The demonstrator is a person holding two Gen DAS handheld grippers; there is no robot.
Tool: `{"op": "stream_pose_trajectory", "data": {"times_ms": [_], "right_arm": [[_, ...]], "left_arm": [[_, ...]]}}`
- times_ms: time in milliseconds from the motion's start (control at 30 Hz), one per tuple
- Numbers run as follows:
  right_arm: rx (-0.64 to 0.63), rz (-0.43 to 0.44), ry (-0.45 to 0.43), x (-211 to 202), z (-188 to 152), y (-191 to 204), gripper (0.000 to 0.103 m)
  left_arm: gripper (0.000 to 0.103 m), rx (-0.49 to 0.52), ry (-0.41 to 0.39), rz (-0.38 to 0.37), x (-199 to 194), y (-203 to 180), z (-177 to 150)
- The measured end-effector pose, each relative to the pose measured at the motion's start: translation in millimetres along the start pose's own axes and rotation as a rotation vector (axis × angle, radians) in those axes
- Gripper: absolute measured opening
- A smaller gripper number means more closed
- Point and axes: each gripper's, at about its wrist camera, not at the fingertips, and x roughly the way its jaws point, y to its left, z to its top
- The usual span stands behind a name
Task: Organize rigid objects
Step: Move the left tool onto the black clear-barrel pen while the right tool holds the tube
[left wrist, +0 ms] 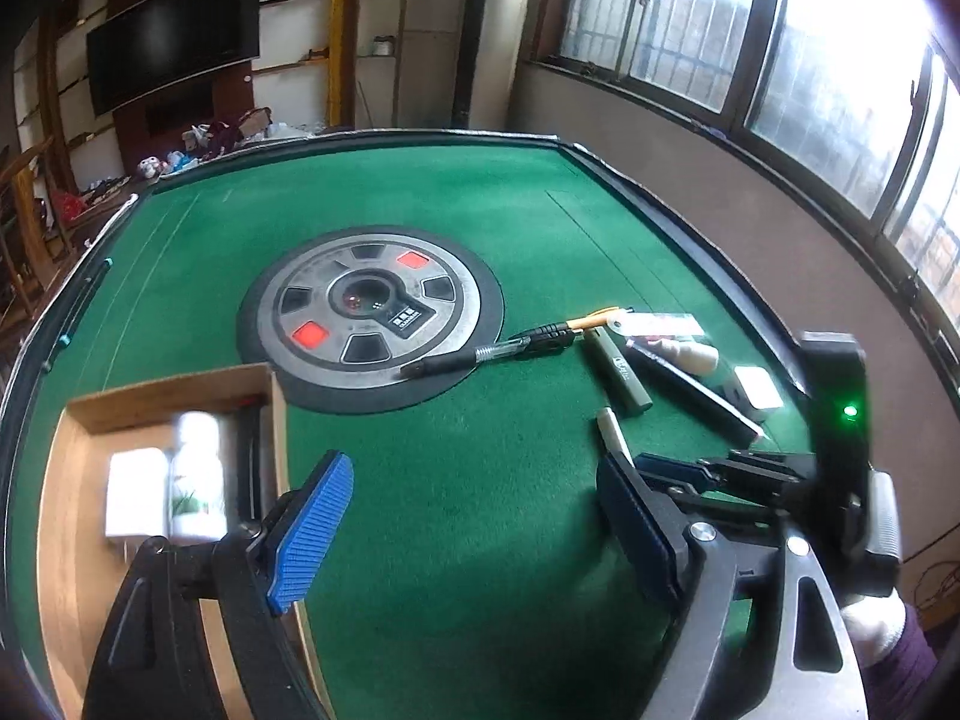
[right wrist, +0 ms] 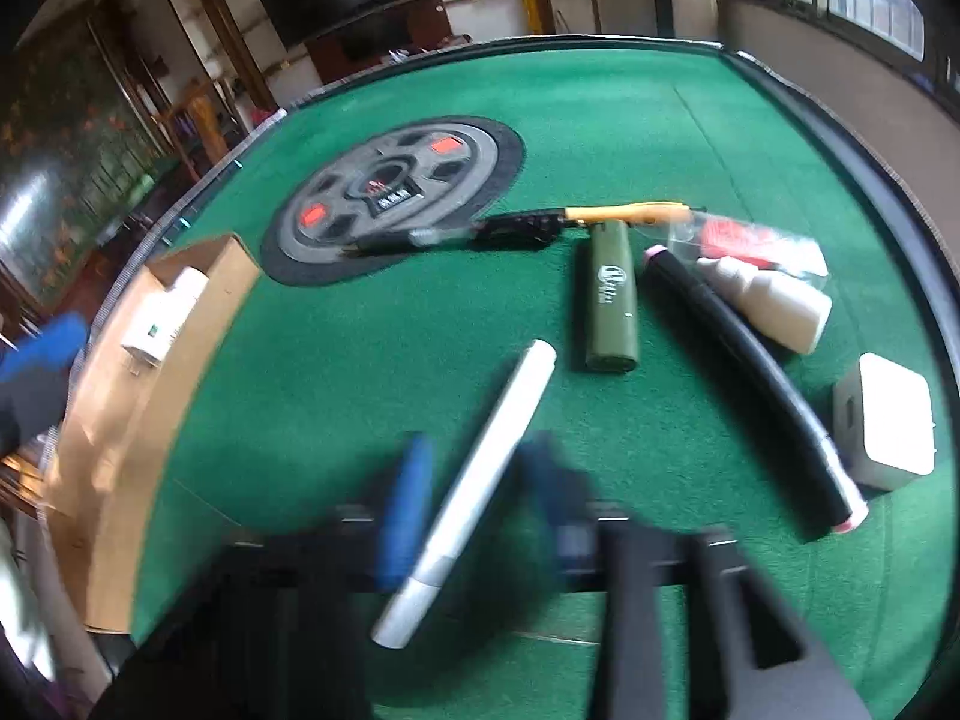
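My right gripper [right wrist: 480, 495] is shut on a silver pen [right wrist: 510, 408], which lies slanted between its blurred blue pads just above the green felt; the pen's tip [left wrist: 612, 429] also shows in the left wrist view. My left gripper [left wrist: 474, 519] is open over bare felt with nothing between its fingers. It hangs beside an open wooden box [left wrist: 78, 420] that holds a white bottle [left wrist: 195, 474] and a white carton [left wrist: 135, 498]. Loose on the felt lie a black pen [right wrist: 420, 237], an orange pen [right wrist: 630, 213], a green lighter [right wrist: 609, 300], a black tube [right wrist: 750, 384], a cream bottle [right wrist: 774, 306] and a white charger [right wrist: 888, 426].
A round grey control disc [left wrist: 372, 312] with red buttons sits in the middle of the table. A clear packet with a red item [right wrist: 750, 240] lies behind the cream bottle. The table's raised black rim [left wrist: 660, 204] runs along the right, under the windows.
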Motion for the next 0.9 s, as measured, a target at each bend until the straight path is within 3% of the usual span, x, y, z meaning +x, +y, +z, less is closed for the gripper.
{"op": "stream_pose_trajectory", "data": {"times_ms": [33, 67, 100, 200, 333, 400, 433, 533, 633, 733, 767, 900], "right_arm": [[0.022, 0.01, -0.01, -1.5, -1.0, -7.2, 0.014], [0.038, 0.006, -0.031, -3.1, -1.5, -13.8, 0.013], [0.051, 0.02, -0.056, -3.5, -2.5, -20.6, 0.013], [0.128, 0.115, -0.07, -4.2, -4.2, -40.3, 0.012], [0.144, 0.135, -0.079, -2.8, -2.9, -43.6, 0.011], [0.124, 0.115, -0.082, -3.9, -4.1, -37.7, 0.011], [0.116, 0.109, -0.083, -4.0, -3.8, -36.2, 0.012], [0.118, 0.113, -0.082, -3.8, -4.4, -34.9, 0.012], [0.126, 0.121, -0.081, -3.5, -5.1, -36.0, 0.012], [0.122, 0.116, -0.081, -3.1, -4.6, -35.2, 0.012], [0.122, 0.116, -0.081, -3.4, -5.2, -35.5, 0.012], [0.128, 0.119, -0.08, -3.6, -5.0, -37.8, 0.012]], "left_arm": [[0.065, 0.012, 0.026, -0.002, 14.7, 0.1, 7.0], [0.037, 0.028, 0.063, -0.01, 30.9, -0.6, 13.2], [0.029, 0.044, 0.099, -0.012, 46.4, -1.8, 18.3], [0.027, 0.123, 0.122, 0.008, 79.9, -12.1, 29.7], [0.028, 0.276, 0.084, 0.041, 106.5, -29.0, 44.8], [0.036, 0.308, 0.095, 0.065, 119.4, -31.9, 48.6], [0.044, 0.316, 0.108, 0.062, 125.3, -32.7, 48.6], [0.046, 0.357, 0.104, 0.093, 132.0, -39.7, 43.6], [0.032, 0.367, 0.123, 0.11, 122.6, -38.6, 41.1], [0.0, 0.341, 0.167, 0.072, 105.2, -30.3, 33.6], [0.0, 0.324, 0.19, 0.031, 99.5, -26.9, 28.3], [0.001, 0.349, 0.169, 0.046, 71.2, -22.0, 5.0]]}}
